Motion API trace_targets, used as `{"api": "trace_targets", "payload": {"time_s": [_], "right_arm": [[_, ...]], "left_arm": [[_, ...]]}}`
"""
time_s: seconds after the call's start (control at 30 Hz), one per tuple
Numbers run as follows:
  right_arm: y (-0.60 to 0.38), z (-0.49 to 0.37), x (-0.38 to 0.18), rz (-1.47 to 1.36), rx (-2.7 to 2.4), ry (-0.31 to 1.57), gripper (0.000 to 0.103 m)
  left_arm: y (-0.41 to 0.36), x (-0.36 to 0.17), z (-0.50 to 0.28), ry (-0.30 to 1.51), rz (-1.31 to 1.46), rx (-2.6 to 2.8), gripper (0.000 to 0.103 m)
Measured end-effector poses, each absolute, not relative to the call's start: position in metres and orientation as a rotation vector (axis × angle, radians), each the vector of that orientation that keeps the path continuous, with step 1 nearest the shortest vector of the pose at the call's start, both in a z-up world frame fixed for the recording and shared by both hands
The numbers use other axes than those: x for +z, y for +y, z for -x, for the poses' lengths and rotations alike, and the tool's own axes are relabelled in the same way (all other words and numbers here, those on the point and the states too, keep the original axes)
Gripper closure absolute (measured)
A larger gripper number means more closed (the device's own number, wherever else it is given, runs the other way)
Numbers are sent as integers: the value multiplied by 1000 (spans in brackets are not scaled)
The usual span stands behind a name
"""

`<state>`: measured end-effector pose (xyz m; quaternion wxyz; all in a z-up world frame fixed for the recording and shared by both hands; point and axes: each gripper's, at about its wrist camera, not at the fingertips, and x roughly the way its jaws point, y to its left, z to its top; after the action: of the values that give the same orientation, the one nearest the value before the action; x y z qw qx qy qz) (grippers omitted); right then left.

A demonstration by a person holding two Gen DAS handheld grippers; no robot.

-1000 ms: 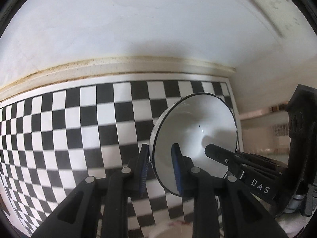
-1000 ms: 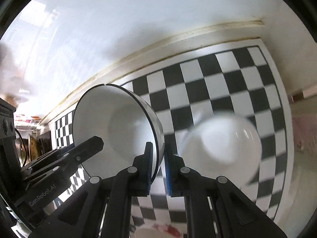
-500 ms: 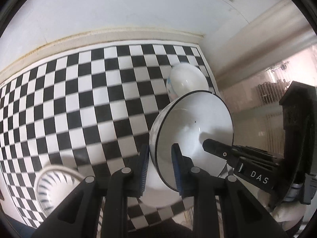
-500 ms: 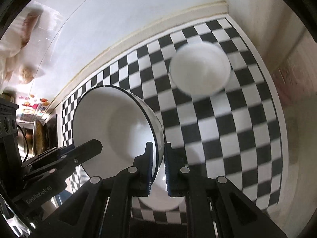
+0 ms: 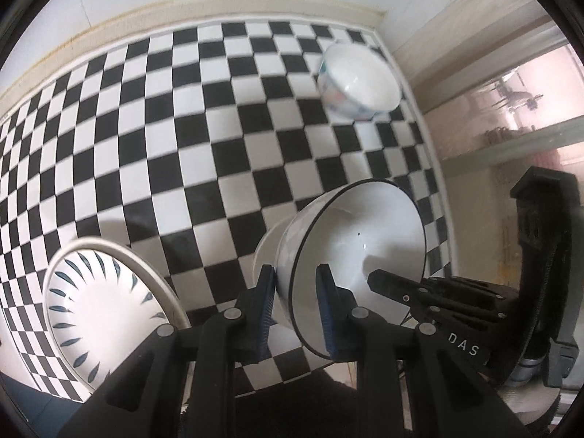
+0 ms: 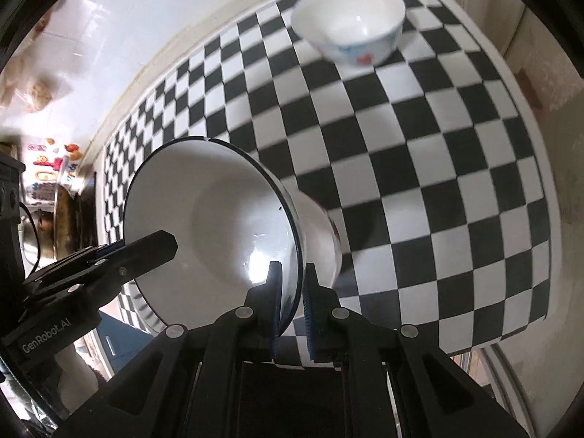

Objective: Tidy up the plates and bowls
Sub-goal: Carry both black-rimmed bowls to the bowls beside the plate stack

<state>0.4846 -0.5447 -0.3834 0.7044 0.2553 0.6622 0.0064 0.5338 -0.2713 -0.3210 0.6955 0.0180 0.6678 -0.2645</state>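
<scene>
Both grippers hold one white bowl with a thin black rim by opposite sides of its rim, above the checkered table. My left gripper is shut on its rim. My right gripper is shut on the rim of the same bowl. A smaller white bowl with blue and red marks stands at the far right of the table; it also shows in the right wrist view. A white plate with dark leaf marks lies near the front left.
The black-and-white checkered cloth covers the table up to a white wall. A white dish lies under the held bowl. A window frame is to the right. Kitchen clutter stands beyond the table's left end.
Both grippers have pulled back and tilted down with the bowl. The table now fills the views; the small bowl and the leaf plate have come into sight.
</scene>
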Motion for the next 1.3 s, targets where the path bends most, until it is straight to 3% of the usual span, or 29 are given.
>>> {"api": "trace_targets", "payload": {"time_s": [0.33,0.63,1.3], "right_arm": [[-539,-487,-419,-526,-9,1547,91],[-528,-497,-413,-427,-37,1590,91],[-517,-510,-406,-393,-71,1636,88]], "left_arm": [[-279,-366,-531,1584,-103,-532,82],[-297,-368,-529,1583,-240,-491,82],[-293,-362,-533,1593,-257,-461,83]]}}
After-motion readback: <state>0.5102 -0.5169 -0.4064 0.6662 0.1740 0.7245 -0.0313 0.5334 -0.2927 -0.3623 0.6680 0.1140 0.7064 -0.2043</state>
